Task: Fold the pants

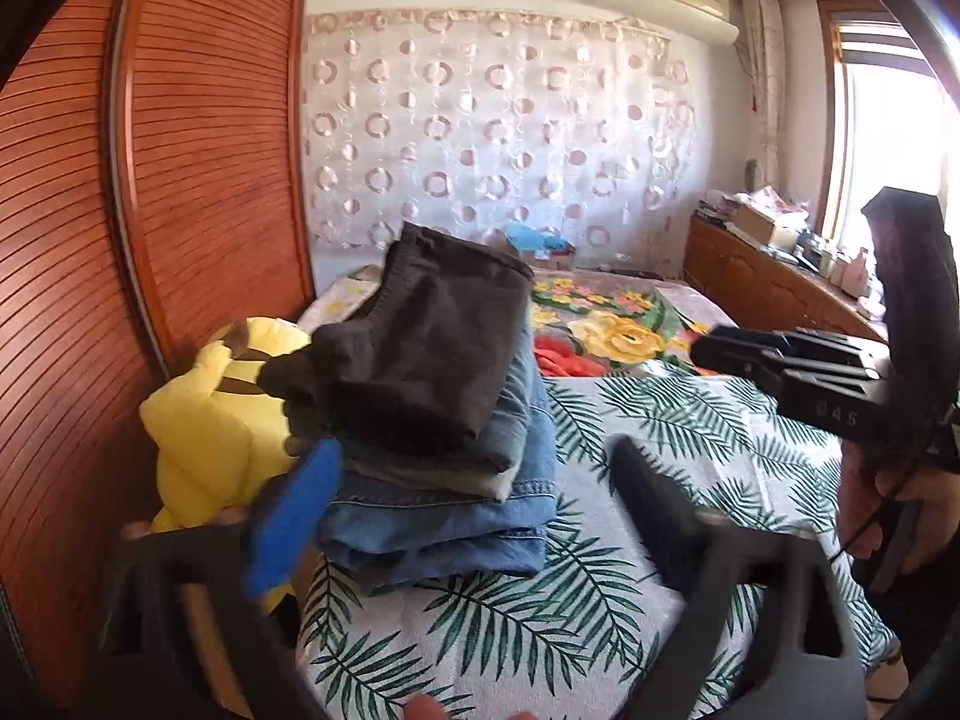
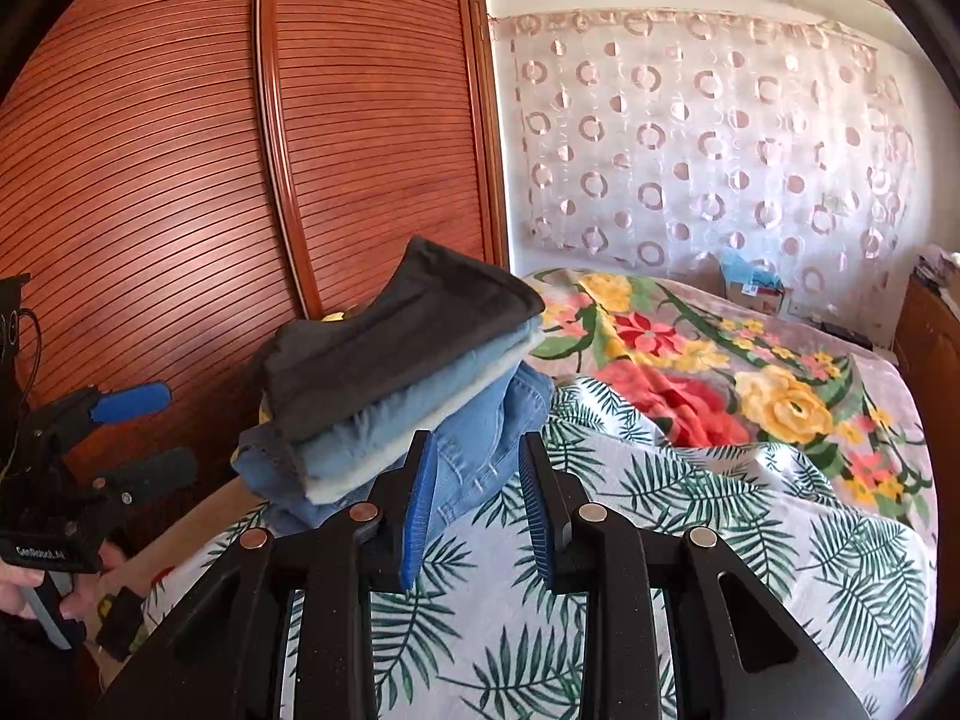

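Note:
A stack of folded pants sits on the bed at its left edge: dark grey pants (image 1: pixel 432 336) on top, light blue and pale ones under them, blue jeans (image 1: pixel 444 528) at the bottom. The stack also shows in the right wrist view (image 2: pixel 396 372). My left gripper (image 1: pixel 474 510) is open and empty, just in front of the stack. It shows in the right wrist view (image 2: pixel 144 426) at the far left. My right gripper (image 2: pixel 477 504) is open and empty, close to the jeans (image 2: pixel 480 438). It shows in the left wrist view (image 1: pixel 774 354) at the right.
The bed has a palm-leaf sheet (image 1: pixel 660 420) and a floral blanket (image 2: pixel 720 372) behind it. A yellow plush toy (image 1: pixel 210 420) lies left of the stack. A slatted wooden wardrobe (image 2: pixel 240 180) stands on the left. A cluttered wooden cabinet (image 1: pixel 768 276) stands far right.

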{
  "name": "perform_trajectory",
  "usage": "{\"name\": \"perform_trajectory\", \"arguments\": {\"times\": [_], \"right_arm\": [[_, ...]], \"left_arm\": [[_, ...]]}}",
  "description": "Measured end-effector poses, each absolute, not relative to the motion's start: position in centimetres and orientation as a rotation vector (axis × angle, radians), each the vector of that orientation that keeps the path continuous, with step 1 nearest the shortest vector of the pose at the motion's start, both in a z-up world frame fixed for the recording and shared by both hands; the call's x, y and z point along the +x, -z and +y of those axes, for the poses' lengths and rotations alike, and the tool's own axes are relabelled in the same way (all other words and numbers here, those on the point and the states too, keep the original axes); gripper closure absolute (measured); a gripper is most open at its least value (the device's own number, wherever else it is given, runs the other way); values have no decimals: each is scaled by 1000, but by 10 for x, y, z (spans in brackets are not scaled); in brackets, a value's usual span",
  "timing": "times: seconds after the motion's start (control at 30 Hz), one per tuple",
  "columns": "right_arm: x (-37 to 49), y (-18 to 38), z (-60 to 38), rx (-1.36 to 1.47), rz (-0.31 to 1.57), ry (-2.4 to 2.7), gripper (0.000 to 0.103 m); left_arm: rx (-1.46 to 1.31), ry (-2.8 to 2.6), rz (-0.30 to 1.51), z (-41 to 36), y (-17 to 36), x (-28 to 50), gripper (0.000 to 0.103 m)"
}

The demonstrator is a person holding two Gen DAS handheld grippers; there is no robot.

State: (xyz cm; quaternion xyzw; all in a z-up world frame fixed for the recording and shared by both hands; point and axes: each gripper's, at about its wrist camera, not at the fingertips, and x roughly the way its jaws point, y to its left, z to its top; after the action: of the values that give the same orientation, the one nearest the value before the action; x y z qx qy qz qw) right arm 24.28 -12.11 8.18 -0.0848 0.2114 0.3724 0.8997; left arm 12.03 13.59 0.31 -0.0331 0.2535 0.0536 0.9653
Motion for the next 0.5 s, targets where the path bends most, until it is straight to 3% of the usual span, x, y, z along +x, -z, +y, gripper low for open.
{"name": "perform_trajectory", "arguments": {"times": [0.5], "right_arm": [[212, -82, -144, -157, 424, -730, 71]], "left_arm": [[-38, -93, 496, 116, -17, 101, 0]]}}
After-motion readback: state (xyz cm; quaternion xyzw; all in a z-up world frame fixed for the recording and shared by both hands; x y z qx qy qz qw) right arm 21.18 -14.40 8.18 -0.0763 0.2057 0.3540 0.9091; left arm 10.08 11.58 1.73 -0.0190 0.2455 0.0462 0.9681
